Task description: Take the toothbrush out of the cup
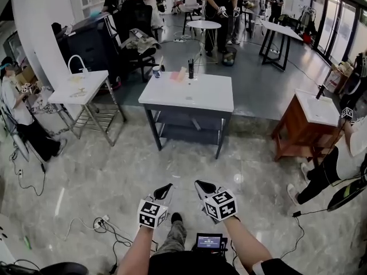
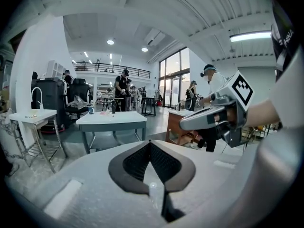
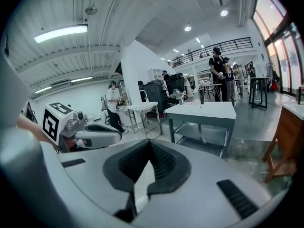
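Nothing is done yet: my left tongs and right tongs are both closed and empty, well apart from the white-topped grey counter whose far left corner carries the small white cup with the thin toothbrush in it.

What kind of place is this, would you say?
Probably an open indoor workshop or recording hall: separate stations such as a white table and a sink stand, cables across the tiled floor, and other people standing at stations.
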Demonstrator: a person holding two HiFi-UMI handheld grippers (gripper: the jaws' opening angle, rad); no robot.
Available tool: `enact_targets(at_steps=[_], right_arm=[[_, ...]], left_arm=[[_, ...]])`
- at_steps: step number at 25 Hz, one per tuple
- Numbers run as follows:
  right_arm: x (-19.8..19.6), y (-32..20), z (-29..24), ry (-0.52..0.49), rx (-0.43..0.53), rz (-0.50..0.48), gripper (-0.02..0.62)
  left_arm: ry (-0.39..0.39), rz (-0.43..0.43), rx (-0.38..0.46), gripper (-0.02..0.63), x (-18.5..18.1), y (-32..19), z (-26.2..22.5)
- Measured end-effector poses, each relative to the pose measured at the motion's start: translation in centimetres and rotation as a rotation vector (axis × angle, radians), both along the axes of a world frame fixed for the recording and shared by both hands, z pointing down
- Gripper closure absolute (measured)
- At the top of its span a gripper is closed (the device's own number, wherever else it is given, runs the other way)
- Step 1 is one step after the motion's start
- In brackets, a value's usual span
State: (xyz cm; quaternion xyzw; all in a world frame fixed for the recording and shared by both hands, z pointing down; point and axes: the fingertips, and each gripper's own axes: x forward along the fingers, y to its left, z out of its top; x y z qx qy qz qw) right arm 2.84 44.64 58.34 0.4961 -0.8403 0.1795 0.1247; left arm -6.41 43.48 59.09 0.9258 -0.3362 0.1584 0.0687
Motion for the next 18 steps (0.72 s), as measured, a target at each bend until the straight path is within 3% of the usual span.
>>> enact_targets(at_steps=[9, 18], right_arm=[[0.5, -11.3, -0.1, 0.029, -0.001, 0.019, 0.586], [-0.6, -22.7, -1.4, 0.048, -0.002, 0.046, 0.586]], left_arm=[[0.024, 0.033, -0.01, 0.597, 0.7, -11.4, 0.6], [0.031, 0.058, -0.009, 0.597, -0.8, -23.1, -0.3]])
